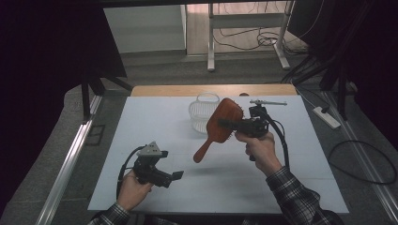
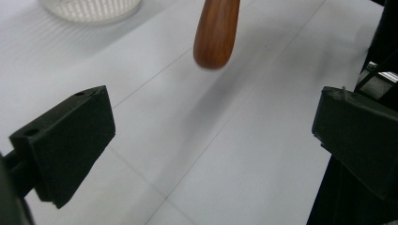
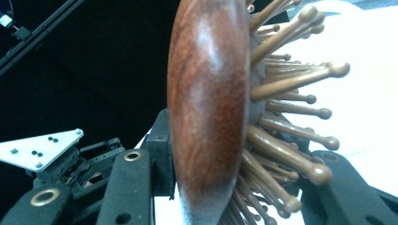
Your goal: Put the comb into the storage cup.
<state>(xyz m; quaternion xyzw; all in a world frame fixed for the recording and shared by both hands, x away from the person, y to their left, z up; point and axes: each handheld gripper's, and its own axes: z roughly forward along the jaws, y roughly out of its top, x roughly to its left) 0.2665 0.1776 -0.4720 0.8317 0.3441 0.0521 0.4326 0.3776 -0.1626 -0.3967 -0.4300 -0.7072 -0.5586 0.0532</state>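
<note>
Table (image 1: 155, 122) first: its white top carries a wire basket (image 1: 202, 112) at the far middle. Just in front of the basket, a wooden paddle hairbrush (image 1: 219, 126) hangs in the air, its head clamped by the right gripper (image 1: 234, 125), handle drooping toward the left gripper (image 1: 174, 176), which gapes empty, nearer than the basket. Judging by this, keep the clamp firm and tilt slowly.

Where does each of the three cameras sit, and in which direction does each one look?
High view: above the person's side, looking forward and down on the table; both hands show.
Left gripper view: on the left gripper, looking over the table between its open jaws.
Right gripper view: on the right gripper, looking along its jaws, shut on the hairbrush.
Shared: all three views show the hairbrush.
</note>
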